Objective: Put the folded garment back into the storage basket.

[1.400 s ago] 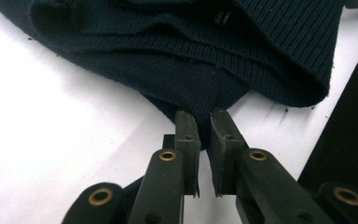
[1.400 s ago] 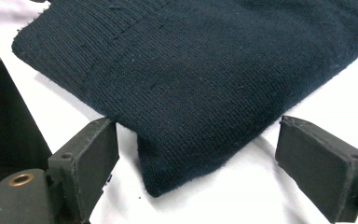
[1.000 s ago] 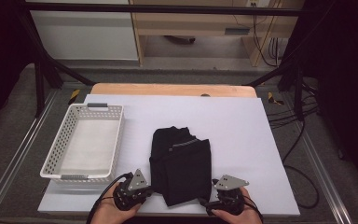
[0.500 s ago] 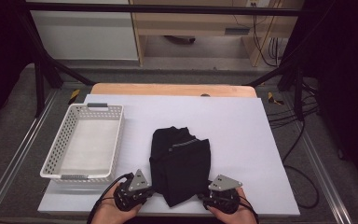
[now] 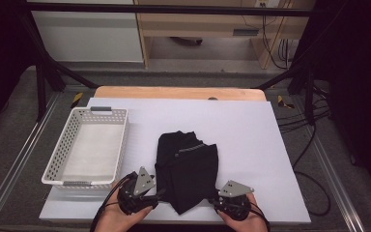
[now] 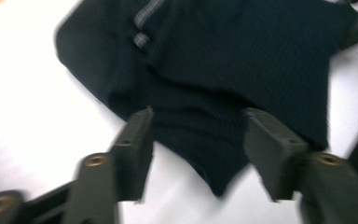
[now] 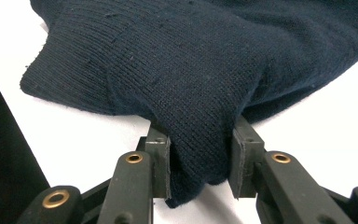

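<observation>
Dark navy knitted garment (image 5: 186,171), folded into a rough bundle with a pale striped label showing near its top, lies on the white table surface (image 5: 251,130) near the middle of the front half, just to the right of the basket.

Your right gripper (image 7: 199,175) has its two black jaws closed in on a fold of the garment's ribbed edge: the knit bulges out between the pads (image 7: 161,163) and hangs a little below them, so the jaws stand only as far apart as the bunched cloth allows. In the high view that gripper (image 5: 221,203) sits at the garment's lower right corner, at the front edge of the table, with your hand (image 5: 239,221) behind it.

Your left gripper (image 6: 196,154) has its jaws wide apart. They straddle the pointed lower corner of the garment, which lies on the table between them; the picture is blurred, and you cannot tell whether either pad touches the cloth. From above, this gripper (image 5: 157,195) sits at the garment's lower left edge.

Count: one garment, two grippers, and one white perforated plastic basket (image 5: 118,145) with a grey handle at its far end, standing on the left part of the table, well apart from the right gripper and near the left one.
</observation>
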The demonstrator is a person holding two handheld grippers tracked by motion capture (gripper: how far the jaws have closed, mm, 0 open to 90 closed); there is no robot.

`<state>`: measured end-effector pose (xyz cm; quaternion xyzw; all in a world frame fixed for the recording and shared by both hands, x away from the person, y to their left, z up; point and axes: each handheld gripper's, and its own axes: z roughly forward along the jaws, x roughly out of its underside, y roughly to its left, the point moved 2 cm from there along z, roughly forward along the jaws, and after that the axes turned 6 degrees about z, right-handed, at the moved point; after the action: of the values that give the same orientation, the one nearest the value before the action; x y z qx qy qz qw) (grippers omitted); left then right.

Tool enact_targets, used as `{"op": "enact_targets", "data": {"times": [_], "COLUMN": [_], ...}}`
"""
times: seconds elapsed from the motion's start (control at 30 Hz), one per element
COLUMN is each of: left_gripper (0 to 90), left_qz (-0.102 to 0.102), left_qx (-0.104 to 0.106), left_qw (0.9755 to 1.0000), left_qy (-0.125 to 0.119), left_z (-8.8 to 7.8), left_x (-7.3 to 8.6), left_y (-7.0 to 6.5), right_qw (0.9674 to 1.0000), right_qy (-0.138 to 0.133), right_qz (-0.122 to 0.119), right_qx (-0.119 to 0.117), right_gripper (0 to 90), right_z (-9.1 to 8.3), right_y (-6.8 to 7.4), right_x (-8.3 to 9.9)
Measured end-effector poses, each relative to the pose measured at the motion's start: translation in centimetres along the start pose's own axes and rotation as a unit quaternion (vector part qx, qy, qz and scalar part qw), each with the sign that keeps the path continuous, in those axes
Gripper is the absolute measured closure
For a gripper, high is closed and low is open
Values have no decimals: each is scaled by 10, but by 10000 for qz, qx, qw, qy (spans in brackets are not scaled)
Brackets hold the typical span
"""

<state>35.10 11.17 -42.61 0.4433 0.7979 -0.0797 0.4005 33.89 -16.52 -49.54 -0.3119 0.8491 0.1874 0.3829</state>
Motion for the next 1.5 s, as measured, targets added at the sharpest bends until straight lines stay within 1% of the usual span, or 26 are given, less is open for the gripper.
{"op": "enact_targets", "data": {"times": [0.07,0.1,0.13,0.17,0.23,0.37,0.47,0.5,0.57,0.6,0.67,0.73,0.83,0.9,0.93,1.0,1.07,1.13,1.2,1.3,1.4,1.5], "left_gripper": [304,240,240,216,211,201,191,184,174,171,166,157,151,148,148,144,140,137,138,138,146,148], "left_qz": [-65,-86,-183,-248,-292,-495,-562,-621,-705,-728,-687,-648,-629,-654,-707,-792,-827,-806,-839,-818,-793,-804], "left_qx": [-100,-121,-85,-32,-78,-259,-365,-384,-362,-369,-430,-478,-485,-489,-472,-464,-484,-496,-440,-457,-494,-577], "left_qw": [9999,9999,9998,9997,9995,9984,9977,9972,9967,9965,9965,9965,9965,9963,9960,9953,9948,9945,9944,9942,9938,9926], "left_qy": [4,12,13,4,15,86,141,164,178,172,219,215,245,272,275,306,335,449,463,526,608,703], "left_z": [5,9,13,17,26,46,57,62,68,70,74,76,81,86,89,94,101,108,114,119,124,128], "left_x": [-9,-14,-18,-23,-32,-48,-56,-59,-63,-65,-69,-73,-77,-78,-78,-76,-74,-72,-70,-69,-64,-58], "left_y": [7,11,16,21,32,55,67,71,75,77,80,82,83,85,86,87,87,86,84,84,85,88], "right_qw": [10000,10000,10000,10000,10000,10000,10000,10000,10000,10000,10000,10000,10000,10000,10000,10000,10000,9999,9999,9999,9999,9999], "right_qy": [-1,-1,1,-4,-11,-8,-7,-3,1,7,8,7,3,4,-3,-4,2,7,4,-2,-1,2], "right_qz": [6,11,8,16,3,3,-23,-24,-21,-28,-36,-40,-45,-43,-51,-58,-62,-73,-79,-96,-79,-63], "right_qx": [-8,-17,-24,-33,-35,-38,-34,-39,-55,-65,-79,-78,-84,-78,-71,-66,-66,-74,-79,-77,-95,-103], "right_gripper": [661,660,659,658,658,657,656,655,654,653,651,650,649,648,648,647,646,645,644,643,643,643], "right_z": [0,0,0,0,0,1,1,1,1,2,2,2,2,2,2,2,2,2,2,2,2,2], "right_y": [0,0,0,-1,-1,-1,-1,-1,-1,-1,-1,-1,-1,-1,-1,-1,-1,-1,-1,-2,-2,-2], "right_x": [0,0,0,1,1,1,1,1,1,1,1,1,1,1,1,1,1,1,1,2,2,2]}}
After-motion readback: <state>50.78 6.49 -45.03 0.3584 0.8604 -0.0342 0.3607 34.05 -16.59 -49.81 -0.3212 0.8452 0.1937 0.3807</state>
